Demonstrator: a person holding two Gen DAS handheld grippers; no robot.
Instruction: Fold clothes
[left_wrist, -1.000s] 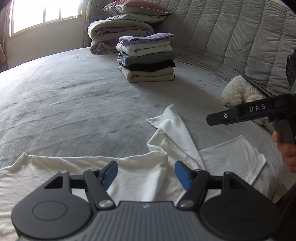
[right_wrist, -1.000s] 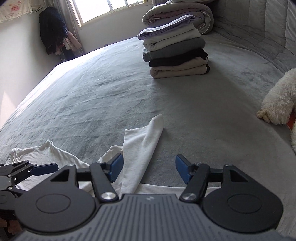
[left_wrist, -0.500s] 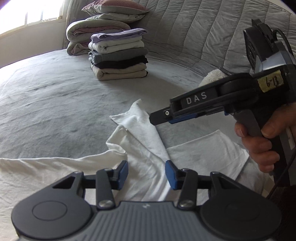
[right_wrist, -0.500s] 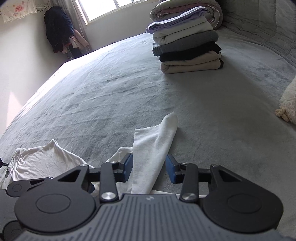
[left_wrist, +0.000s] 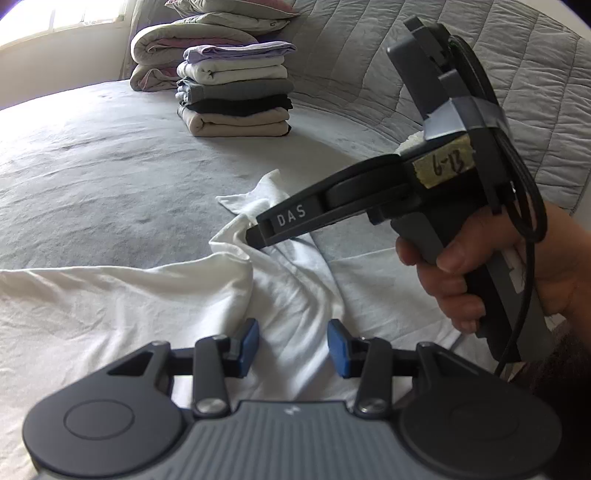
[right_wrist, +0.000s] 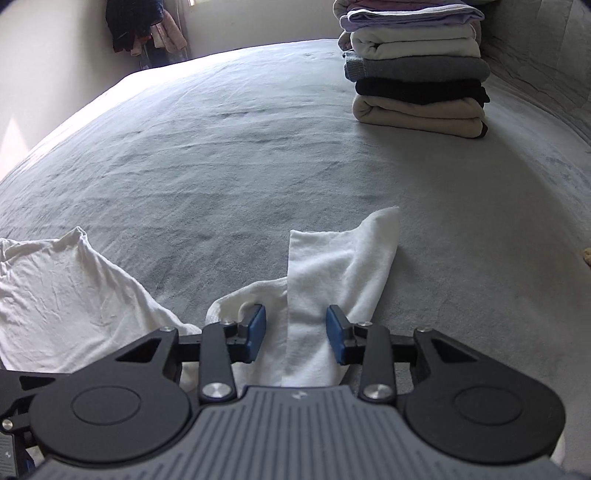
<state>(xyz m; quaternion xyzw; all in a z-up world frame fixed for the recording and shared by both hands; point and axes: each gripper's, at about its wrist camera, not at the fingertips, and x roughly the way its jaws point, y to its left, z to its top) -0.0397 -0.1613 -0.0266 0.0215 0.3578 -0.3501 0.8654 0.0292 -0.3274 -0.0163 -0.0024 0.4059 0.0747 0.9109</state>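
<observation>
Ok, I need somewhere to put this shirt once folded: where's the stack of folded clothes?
The stack of folded clothes sits on the grey bed, upper right in the right wrist view, beyond the white shirt and before the rolled quilts.

"DAS" on the right gripper (left_wrist: 255, 236) finger; its tape label (left_wrist: 443, 168) reads "6-13" (handwritten)

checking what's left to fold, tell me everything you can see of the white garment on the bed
The white garment is a thin, soft, wrinkled fabric, spread unfolded across the near edge of the grey bed. A narrow sleeve-like strip points toward the stack of folded clothes. The right hand-held gripper straddles that strip, jaws closing, pads not yet pressing it. The left hand-held gripper sits over a bunched ridge of the body, a gap at each pad.
</observation>
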